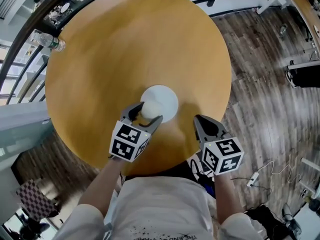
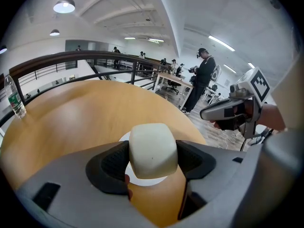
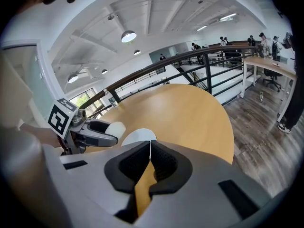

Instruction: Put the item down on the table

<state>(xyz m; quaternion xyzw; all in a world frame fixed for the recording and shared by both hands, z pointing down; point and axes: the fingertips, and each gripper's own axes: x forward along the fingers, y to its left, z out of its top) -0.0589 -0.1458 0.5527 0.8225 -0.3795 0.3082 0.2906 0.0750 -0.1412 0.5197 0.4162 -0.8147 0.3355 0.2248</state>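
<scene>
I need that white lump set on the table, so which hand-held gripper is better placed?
Left. The left hand-held gripper clamps the white lump over the table; the right hand-held gripper is shut and empty.

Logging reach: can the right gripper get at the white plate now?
Probably yes: only bare table lies between the right gripper and the plate; the left gripper, holding a cream block, covers only its left edge.

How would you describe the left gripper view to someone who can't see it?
The left gripper clamps a cream-white rounded block between its grey jaws, above a white round plate on a round wooden table. The right gripper hovers at the right, and a water bottle stands at the table's left edge.
</scene>
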